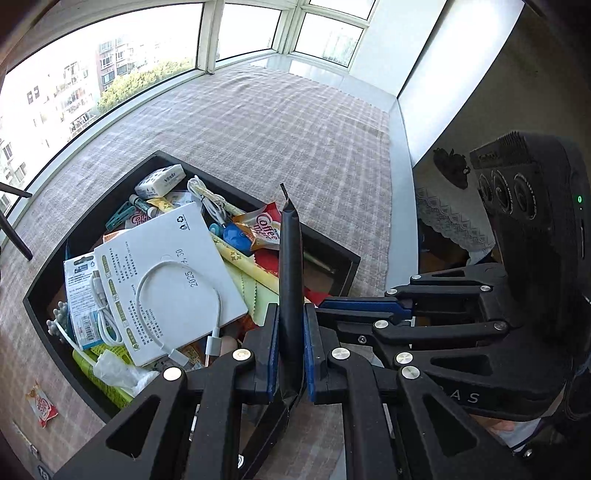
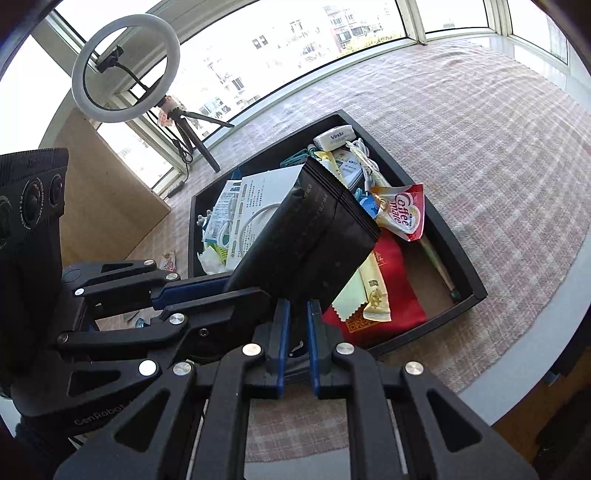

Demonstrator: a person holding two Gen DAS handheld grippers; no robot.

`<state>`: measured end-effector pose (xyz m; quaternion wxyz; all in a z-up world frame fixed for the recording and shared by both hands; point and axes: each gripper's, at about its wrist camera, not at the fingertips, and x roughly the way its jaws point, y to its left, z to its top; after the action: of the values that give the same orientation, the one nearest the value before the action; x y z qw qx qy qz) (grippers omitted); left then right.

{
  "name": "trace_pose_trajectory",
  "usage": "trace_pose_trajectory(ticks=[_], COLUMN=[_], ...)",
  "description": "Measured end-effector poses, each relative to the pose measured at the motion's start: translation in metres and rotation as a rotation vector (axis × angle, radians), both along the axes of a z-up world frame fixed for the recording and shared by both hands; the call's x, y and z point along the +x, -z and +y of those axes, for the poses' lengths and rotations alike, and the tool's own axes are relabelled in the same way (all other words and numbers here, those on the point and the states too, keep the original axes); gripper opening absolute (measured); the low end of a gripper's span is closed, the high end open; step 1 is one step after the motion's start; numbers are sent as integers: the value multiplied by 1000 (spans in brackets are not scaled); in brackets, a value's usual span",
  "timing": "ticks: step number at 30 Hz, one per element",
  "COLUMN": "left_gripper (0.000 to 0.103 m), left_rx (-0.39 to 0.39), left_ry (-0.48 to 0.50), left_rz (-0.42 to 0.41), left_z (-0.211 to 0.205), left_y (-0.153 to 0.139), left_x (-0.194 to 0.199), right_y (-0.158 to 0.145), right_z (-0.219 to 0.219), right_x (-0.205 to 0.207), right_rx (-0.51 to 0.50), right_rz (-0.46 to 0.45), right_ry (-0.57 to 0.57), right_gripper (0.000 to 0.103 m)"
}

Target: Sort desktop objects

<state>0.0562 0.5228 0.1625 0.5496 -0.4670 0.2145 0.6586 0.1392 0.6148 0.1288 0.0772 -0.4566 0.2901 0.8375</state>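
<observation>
Left claw (image 1: 290, 354) clamped on black zip pouch (image 1: 291, 266) edge | right claw (image 2: 295, 332) clamped on same pouch, above black tray (image 2: 461, 254) at 12 o'clock | likely light, floppy, slick; hold stiff seam edges

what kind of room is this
Likely a high-rise apartment, at a bay-window table: apartment blocks show beyond the corner windows, a pink plaid tablecloth covers the surface, and a white ring light on a tripod suggests home filming.

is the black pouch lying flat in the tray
No, the black pouch is held up above the tray, clamped by both the left gripper and the right gripper.
</observation>
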Motion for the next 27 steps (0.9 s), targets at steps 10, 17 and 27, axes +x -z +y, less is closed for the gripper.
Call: trace_pose_trajectory(ticks=[10,17,27], left_gripper=[28,28,29], left_rx=[-19,-34,-105], left_ry=[-217,-396,-690], left_rz=[2,52,37], left_z=[-1,-59,-215], left_y=[5,3,16], left_x=[-32,-46,-89], right_y=[11,12,-13], right_z=[31,11,-83], right_x=[-7,-33,-84], right_rx=[15,34,141], right_rz=[-18,-18,51], right_ry=[-71,-186,-362], right_gripper=[12,13,39])
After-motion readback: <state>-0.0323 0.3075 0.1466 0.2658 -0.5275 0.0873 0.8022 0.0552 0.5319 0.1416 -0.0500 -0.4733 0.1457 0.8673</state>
